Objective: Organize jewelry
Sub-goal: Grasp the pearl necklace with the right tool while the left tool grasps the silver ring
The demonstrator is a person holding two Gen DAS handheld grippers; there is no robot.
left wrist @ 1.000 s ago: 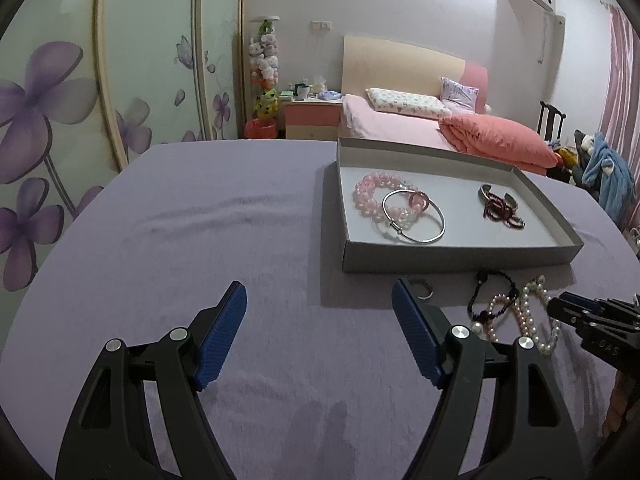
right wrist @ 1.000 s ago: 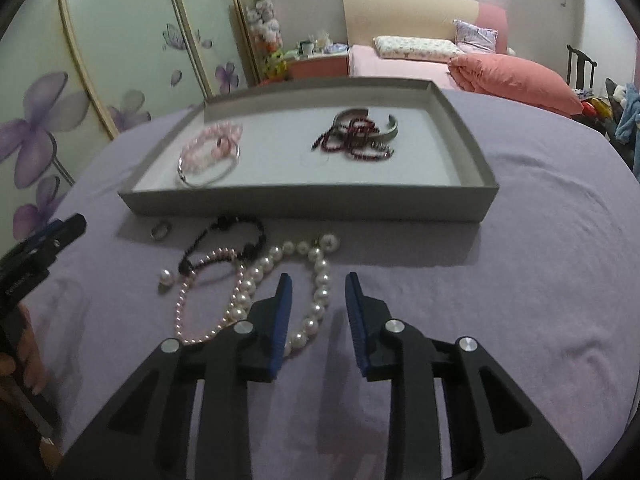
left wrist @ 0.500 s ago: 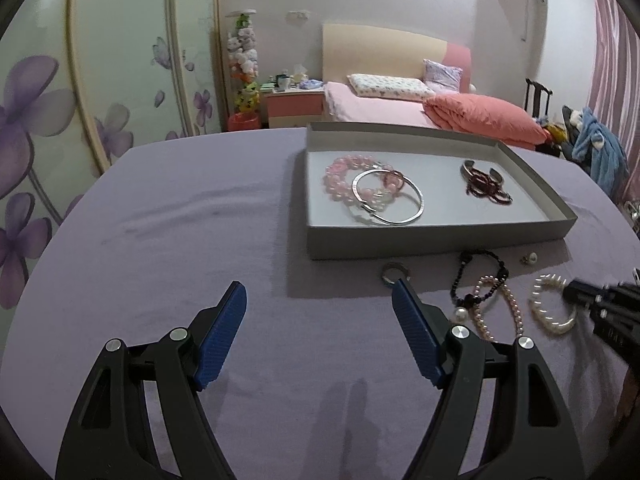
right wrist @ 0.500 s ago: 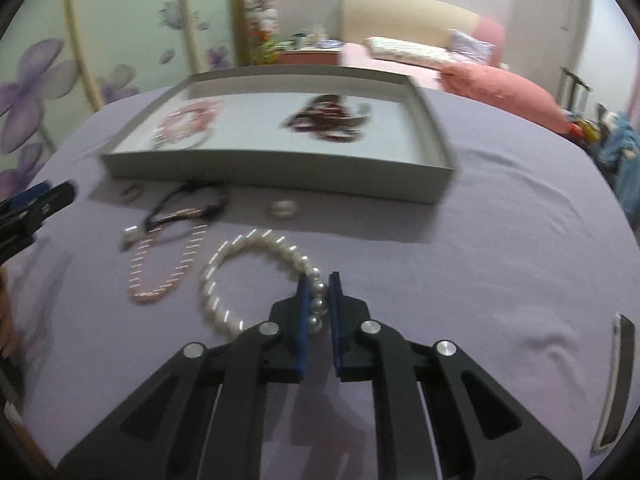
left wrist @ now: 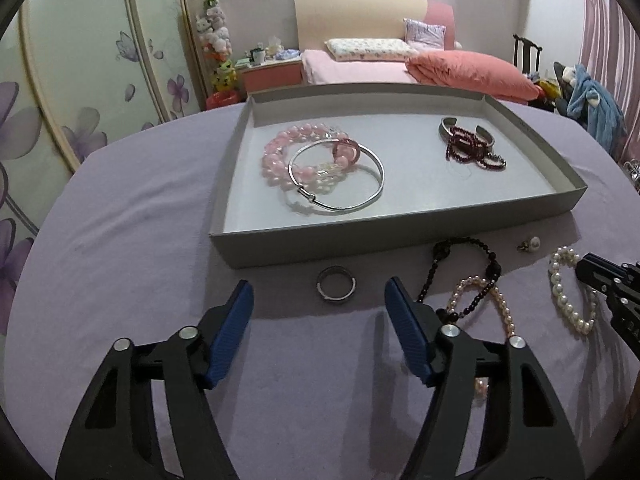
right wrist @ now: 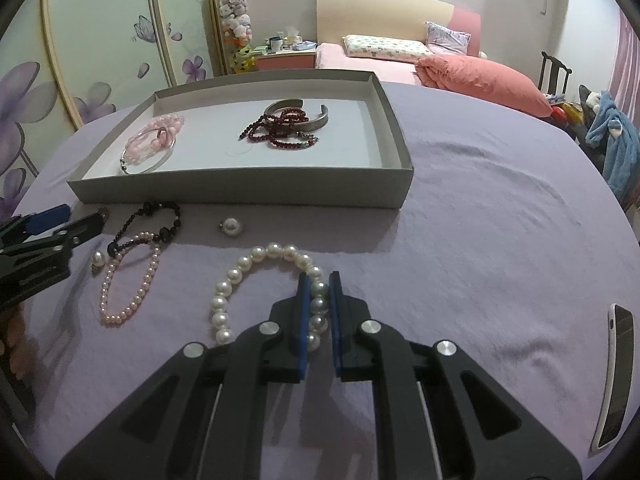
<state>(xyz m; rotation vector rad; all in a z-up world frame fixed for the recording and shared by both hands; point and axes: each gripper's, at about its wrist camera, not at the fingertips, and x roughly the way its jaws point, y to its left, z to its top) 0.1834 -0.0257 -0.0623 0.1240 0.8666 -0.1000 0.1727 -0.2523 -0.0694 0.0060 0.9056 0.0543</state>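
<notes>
- Right wrist view: right gripper jaws nearly closed on the white pearl bracelet, pinching one side of the loop; the rest lies on the purple counter, likely gripped for a lift into the grey tray
- Left gripper jaws wide apart, holding nothing, framing the silver ring just ahead, probably its next pick
- Pink pearl strand, black bead bracelet and pearl earring lie loose before the tray
- Versus a second ago: right jaws have narrowed onto the pearls; left gripper has advanced toward the ring
</notes>
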